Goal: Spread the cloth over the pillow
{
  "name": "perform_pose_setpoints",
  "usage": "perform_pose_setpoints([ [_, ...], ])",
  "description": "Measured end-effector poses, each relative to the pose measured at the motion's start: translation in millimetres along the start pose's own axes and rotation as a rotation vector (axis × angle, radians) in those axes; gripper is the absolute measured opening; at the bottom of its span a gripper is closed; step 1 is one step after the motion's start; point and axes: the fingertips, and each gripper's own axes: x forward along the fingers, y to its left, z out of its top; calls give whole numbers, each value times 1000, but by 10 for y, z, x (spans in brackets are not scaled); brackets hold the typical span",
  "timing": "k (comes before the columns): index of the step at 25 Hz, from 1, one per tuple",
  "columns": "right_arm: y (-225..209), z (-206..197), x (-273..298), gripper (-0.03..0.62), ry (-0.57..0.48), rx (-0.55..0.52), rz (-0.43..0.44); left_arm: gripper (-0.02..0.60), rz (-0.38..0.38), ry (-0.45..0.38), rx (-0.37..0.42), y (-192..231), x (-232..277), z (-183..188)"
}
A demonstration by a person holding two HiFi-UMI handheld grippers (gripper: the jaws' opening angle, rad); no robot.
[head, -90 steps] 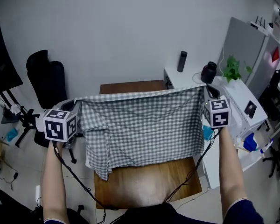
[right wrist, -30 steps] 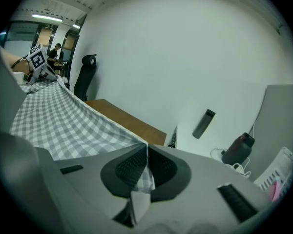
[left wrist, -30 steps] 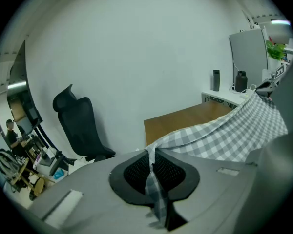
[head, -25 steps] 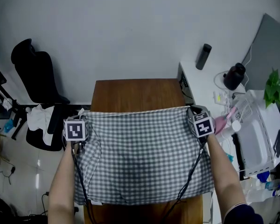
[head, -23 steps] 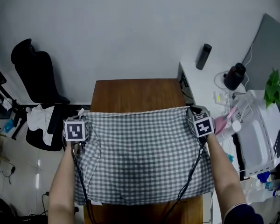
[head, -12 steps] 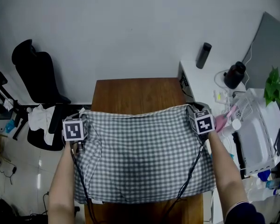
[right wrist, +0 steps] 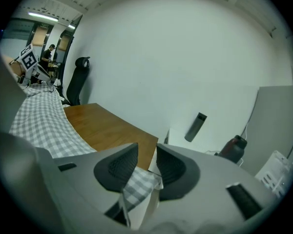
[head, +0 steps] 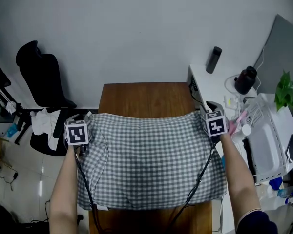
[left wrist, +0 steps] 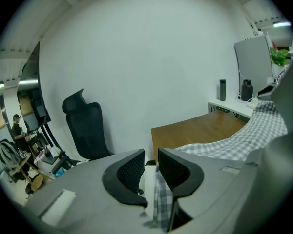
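Note:
The grey-and-white checked cloth [head: 151,160] lies spread over the near half of the brown table [head: 146,99]. It bulges over the pillow, which is hidden under it. My left gripper [head: 84,116] is at the cloth's far left corner and my right gripper [head: 211,105] at its far right corner. The left gripper's [left wrist: 151,168] jaws have just been opening; a cloth corner [left wrist: 162,201] hangs loose in the gap, by the right pad. The right gripper's [right wrist: 147,162] jaws have also just opened, and the other corner [right wrist: 139,182] lies slack below them.
A black office chair [head: 41,77] stands left of the table. On the right, a white side desk [head: 200,79] carries a dark bottle [head: 214,59], a black jug [head: 245,80] and a green plant [head: 285,94]. Black cables [head: 200,179] trail from both grippers across the cloth.
The cloth, held up like a curtain at first, now lies over the table. In the last second its taut far edge slackened and both grippers lifted slightly.

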Motion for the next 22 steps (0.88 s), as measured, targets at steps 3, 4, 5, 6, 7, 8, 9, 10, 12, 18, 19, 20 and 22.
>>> perform_pose_setpoints([
  [3,-19,118,-76,137,-25,6,-8,98,0,-17,-5,17,-79,51],
  [4,-29,138,-96,137,-31,5,-9,97,-2,-23,-7,18,-106,70],
  [5,-33,169,-127,137,-39,9,-9,97,-6,-31,-11,15,-133,92],
  [6,-31,216,-172,137,-48,17,-8,97,-11,-41,-14,5,-163,121],
  [7,-29,269,-225,137,-59,25,-7,97,-18,-50,-17,-10,-198,149],
  [8,-27,316,-278,137,-70,32,-6,98,-25,-56,-18,-29,-235,170],
  [9,-19,357,-332,137,-80,39,-3,98,-32,-61,-19,-49,-275,183],
  [10,-2,394,-389,137,-89,45,2,98,-39,-66,-20,-68,-316,195],
  [12,55,464,-515,137,-110,60,17,97,-53,-82,-21,-101,-408,226],
  [18,274,650,-939,31,-190,108,46,97,-71,-123,-28,-97,-740,258],
  [19,339,661,-1003,19,-201,110,60,95,-67,-125,-30,-70,-799,237],
  [20,415,676,-1068,2,-213,111,77,63,-61,-128,-32,-38,-858,215],
  [22,582,721,-1212,2,-238,109,110,11,-54,-134,-34,10,-977,162],
])
